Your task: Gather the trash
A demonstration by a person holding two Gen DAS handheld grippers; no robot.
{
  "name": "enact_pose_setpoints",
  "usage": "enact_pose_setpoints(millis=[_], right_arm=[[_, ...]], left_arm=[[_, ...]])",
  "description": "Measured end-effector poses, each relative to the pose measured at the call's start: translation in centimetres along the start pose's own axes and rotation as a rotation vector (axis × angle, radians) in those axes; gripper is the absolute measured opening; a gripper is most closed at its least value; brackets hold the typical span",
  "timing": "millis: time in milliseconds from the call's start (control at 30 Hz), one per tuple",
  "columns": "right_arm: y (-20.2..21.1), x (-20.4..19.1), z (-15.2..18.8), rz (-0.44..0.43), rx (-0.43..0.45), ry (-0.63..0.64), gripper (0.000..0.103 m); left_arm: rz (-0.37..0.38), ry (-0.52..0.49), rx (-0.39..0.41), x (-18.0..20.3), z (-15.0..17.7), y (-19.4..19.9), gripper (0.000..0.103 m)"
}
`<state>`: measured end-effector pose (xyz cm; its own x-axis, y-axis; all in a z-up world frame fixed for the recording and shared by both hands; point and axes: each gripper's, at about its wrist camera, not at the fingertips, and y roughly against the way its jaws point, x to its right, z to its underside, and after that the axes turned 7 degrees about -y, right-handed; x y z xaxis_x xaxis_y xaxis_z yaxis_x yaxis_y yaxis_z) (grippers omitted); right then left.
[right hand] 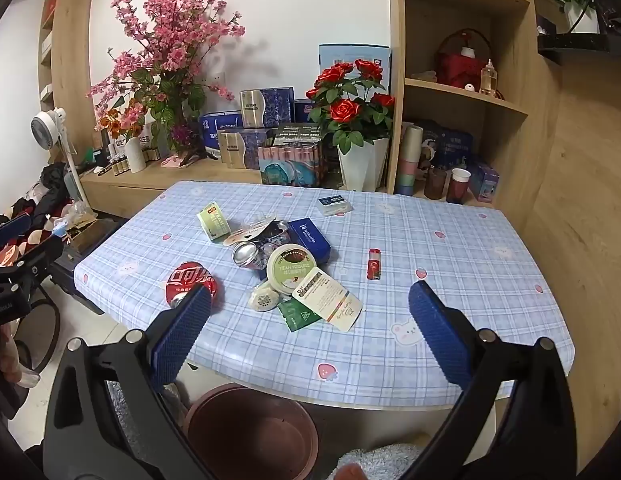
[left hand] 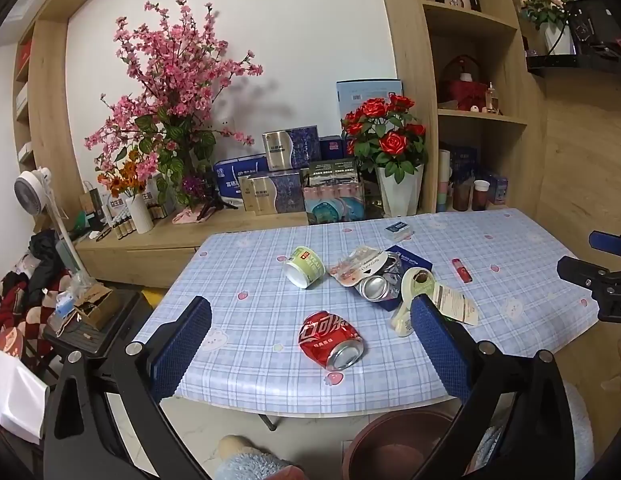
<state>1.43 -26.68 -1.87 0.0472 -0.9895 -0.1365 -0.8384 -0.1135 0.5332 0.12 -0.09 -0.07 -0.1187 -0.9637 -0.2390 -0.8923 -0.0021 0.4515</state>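
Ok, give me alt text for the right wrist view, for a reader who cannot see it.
The open right gripper hovers over a blue plaid tablecloth strewn with trash: a crushed red can, a silver can, a yogurt lid and paper labels. A brown bin stands below the table's near edge.

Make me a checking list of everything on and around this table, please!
Surface: table with a blue plaid cloth, flat, strawberry and bear prints.
Job's things: crushed red can near the front edge; silver can, green yogurt cup, yogurt lid, wrappers and paper tags piled mid-table; brown bin on the floor below the front edge.
Clutter: small red tube, blue box, small clear case.
Grippers: left gripper and right gripper both open, fingers holding nothing.
Cables: nothing seen.
Surroundings: flower vases, boxes, wooden shelves, a white fan.
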Motion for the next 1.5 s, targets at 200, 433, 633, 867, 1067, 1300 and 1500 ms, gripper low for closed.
enact_pose_setpoints(millis=[200, 433, 633, 867, 1067, 1300, 1500], right_arm=[[0.0, 0.0, 0.0, 0.000, 0.001, 0.000, 0.097], [-0.1, 0.0, 0.1, 0.000, -0.003, 0.000, 0.097], [0.0, 0.1, 0.1, -0.002, -0.004, -0.002, 0.097], [0.0, 0.0, 0.1, -0.002, -0.004, 0.000, 0.097], [-0.1, 0.6, 0.4, 0.003, -0.004, 0.005, 0.097], [-0.1, 0.2, 0.2, 0.003, -0.004, 0.007, 0.097], [-0.1, 0.1, 0.1, 0.003, -0.004, 0.007, 0.097]], left_arm=[[-0.015, -0.021, 0.020, 0.8, 0.0, 0.6, 0.098], [-0.010, -0.021, 0.020, 1.0, 0.0, 0.5, 0.098], [-0.001, -0.016, 0.020, 0.9, 0.1, 0.6, 0.098], [-0.002, -0.017, 0.019, 0.9, 0.0, 0.6, 0.098], [0.009, -0.008, 0.023, 0.8, 0.0, 0.7, 0.098], [0.008, -0.009, 0.024, 0.6, -0.1, 0.7, 0.098], [0.009, -0.008, 0.024, 0.7, -0.1, 0.7, 0.098]])
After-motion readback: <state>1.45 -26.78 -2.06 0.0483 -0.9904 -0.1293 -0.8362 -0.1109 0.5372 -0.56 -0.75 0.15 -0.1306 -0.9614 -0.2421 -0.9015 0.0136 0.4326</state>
